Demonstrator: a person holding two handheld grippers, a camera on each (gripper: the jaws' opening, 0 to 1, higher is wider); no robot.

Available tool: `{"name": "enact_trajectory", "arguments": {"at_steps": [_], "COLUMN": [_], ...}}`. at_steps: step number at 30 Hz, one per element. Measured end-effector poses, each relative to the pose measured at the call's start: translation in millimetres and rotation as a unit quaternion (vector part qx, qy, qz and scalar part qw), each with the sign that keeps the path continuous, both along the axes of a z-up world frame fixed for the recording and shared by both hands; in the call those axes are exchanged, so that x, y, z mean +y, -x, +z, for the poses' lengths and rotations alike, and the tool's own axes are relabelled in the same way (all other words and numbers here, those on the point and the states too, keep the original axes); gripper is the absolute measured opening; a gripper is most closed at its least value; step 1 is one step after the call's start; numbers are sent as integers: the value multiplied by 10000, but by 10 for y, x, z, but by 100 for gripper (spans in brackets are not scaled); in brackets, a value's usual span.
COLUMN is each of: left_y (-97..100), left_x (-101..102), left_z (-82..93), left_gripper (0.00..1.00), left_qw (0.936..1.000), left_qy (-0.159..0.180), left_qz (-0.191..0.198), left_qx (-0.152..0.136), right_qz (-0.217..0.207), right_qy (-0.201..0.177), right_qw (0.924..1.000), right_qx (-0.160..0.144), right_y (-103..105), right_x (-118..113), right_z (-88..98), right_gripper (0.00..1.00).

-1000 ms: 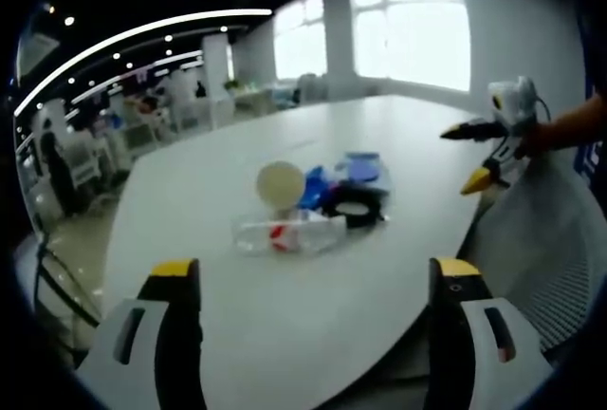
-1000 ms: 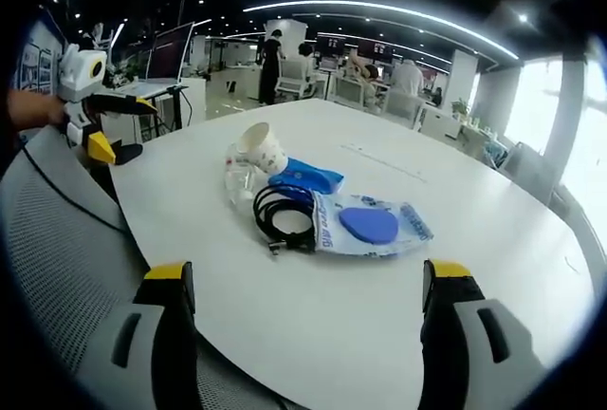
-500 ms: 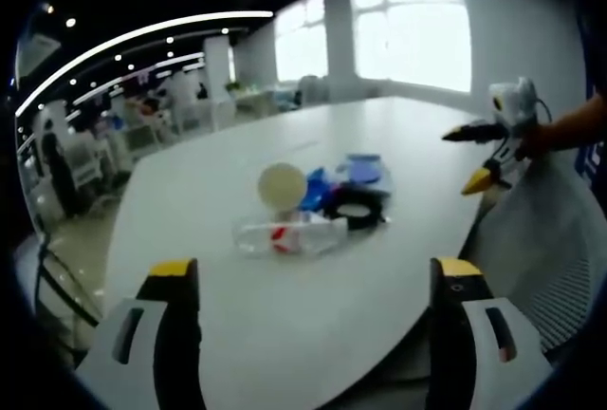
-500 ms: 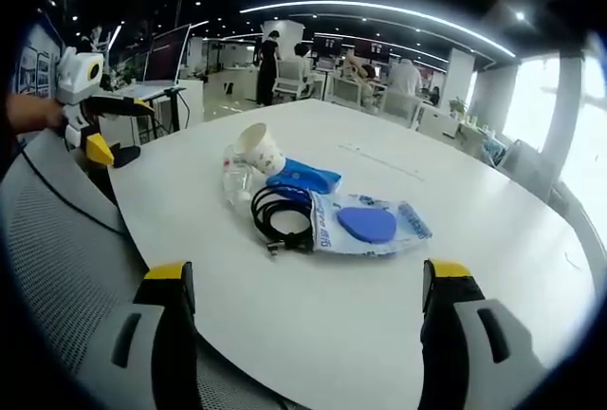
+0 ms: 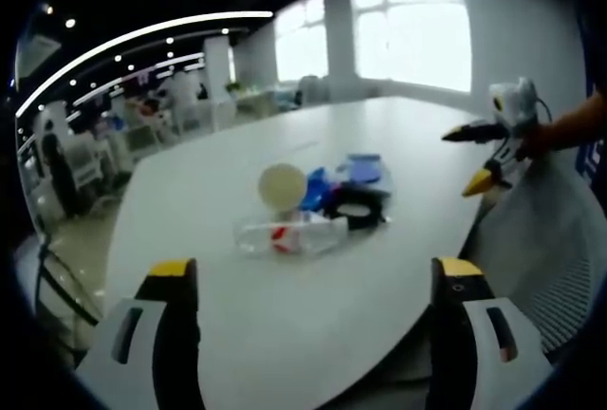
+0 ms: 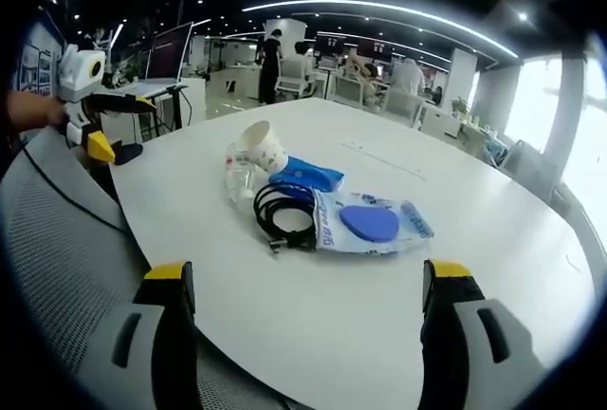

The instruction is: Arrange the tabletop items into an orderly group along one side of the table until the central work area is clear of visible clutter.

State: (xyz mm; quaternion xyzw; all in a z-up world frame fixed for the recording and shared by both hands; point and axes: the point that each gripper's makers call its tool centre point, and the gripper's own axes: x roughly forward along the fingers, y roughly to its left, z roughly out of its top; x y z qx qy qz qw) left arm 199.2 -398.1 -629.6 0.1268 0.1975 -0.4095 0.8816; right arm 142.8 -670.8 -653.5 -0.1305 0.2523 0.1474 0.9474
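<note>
Almost nothing differs from 1 s ago: both views have only drifted slightly, and the cluster sits where it sat. Judgement: no item has been moved yet; tidying has not started.

Left gripper (image 5: 313, 282): jaws wide apart, holding nothing, held back from the near edge of the tabletop (image 5: 228, 168). Right gripper (image 6: 308, 282): jaws likewise wide, empty, short of the tabletop edge.

Clutter bunched mid-tabletop, well apart from both grippers:
- paper cup (image 6: 263, 147) on its side, mouth away from the right gripper view
- clear plastic bottle (image 5: 289, 233), lying flat, red on its label, just beside the cup
- coiled black cable (image 6: 283, 213), touching the packets
- blue packet (image 6: 305, 177) behind the cable
- clear pouch with blue disc (image 6: 371, 223), flat

All light, small; the bottle and cup may roll if nudged.
</note>
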Motion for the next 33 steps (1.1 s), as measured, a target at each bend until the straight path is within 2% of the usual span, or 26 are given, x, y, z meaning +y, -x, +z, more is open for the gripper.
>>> {"name": "enact_trajectory", "arguments": {"at_steps": [29,33], "left_y": [16,13], "left_x": [-26,-28], "left_z": [-6,-5], "left_gripper": [100,100], "left_qw": [10000,10000], "left_qy": [-13,-11], "left_qz": [-59,-61], "left_qx": [10,15], "right_qz": [-18,85], "right_qy": [-11,14], "right_qw": [10000,10000], "right_qx": [-11,5], "right_y": [-11,-16], "right_x": [-11,29], "right_z": [11,15], "right_gripper": [100,100]}}
